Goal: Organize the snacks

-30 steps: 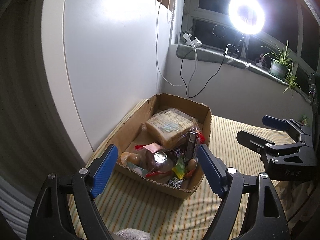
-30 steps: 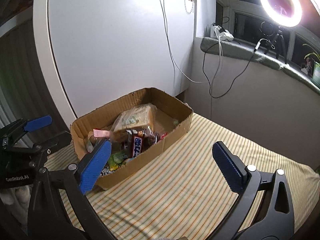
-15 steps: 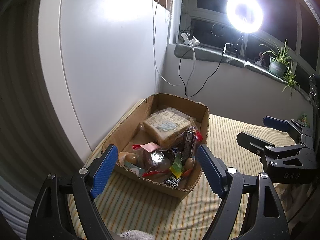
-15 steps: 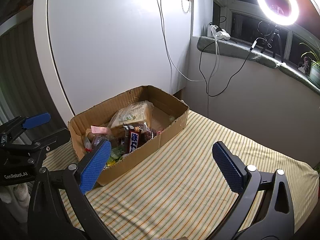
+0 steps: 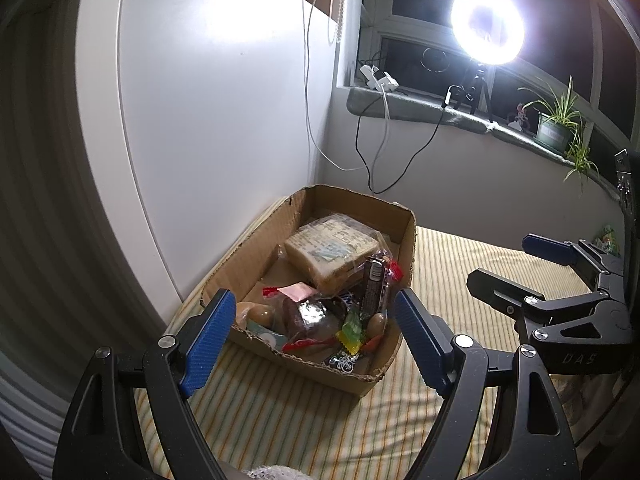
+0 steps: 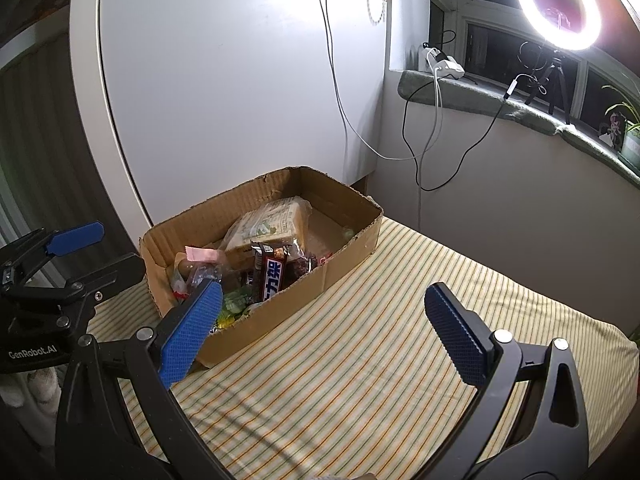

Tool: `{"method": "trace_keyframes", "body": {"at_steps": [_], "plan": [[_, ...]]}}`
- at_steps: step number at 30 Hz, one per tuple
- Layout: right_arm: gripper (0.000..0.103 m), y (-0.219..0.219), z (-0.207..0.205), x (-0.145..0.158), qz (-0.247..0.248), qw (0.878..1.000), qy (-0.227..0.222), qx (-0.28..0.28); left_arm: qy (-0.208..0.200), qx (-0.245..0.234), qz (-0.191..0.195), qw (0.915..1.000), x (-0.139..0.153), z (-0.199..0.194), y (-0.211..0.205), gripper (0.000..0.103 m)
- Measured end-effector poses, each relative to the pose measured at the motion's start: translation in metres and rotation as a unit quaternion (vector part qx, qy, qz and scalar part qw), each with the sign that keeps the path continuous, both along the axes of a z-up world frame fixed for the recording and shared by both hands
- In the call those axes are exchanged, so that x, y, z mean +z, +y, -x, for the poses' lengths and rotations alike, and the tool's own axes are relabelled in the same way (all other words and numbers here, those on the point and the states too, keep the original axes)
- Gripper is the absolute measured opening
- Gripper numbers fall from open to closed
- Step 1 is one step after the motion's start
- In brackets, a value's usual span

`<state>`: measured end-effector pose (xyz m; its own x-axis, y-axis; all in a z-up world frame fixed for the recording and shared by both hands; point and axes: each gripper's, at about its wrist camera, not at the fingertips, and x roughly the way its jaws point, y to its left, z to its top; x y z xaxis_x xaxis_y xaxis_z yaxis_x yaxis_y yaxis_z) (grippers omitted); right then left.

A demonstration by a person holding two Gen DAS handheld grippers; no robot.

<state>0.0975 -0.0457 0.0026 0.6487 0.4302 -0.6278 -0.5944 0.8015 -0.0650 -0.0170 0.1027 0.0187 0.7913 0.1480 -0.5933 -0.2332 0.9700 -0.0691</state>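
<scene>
Snacks fill a cardboard box (image 5: 406,240) that sits on a striped cloth-covered surface (image 5: 304,412), at the centre of the left wrist view and centre-left of the right wrist view. Inside, a wrapped block of sliced bread (image 5: 332,244) lies toward the far end. A dark chocolate bar (image 6: 272,276) with blue lettering stands tilted in the middle, and a heap of small bright candy wrappers (image 5: 348,328) fills the near end. A pink packet (image 6: 202,255) pokes up near the left wall of the box in the right wrist view.

Left tongs (image 5: 312,336) are wide open and hold nothing; in their own view the blue pads (image 5: 208,336) frame the near end of the box without touching it. Right tongs (image 6: 320,328) are also wide open and empty, over the bare striped cloth just beside the box. Each pair shows at the edge of the other's view.

At upper right of both views a ring light (image 5: 487,26) glares from the windowsill, with a potted plant (image 5: 554,122) further along. Cables (image 6: 420,136) hang down the wall.
</scene>
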Motion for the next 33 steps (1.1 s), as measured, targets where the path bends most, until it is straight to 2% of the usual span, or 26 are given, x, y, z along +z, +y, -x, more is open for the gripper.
{"method": "trace_keyframes", "body": {"at_steps": [33], "plan": [[0.103,-0.0087,0.0065,-0.0036,0.003,1.0,0.002,-0.006,-0.005,-0.001,-0.007,1.0,-0.0016,0.005,-0.007,0.082]]}}
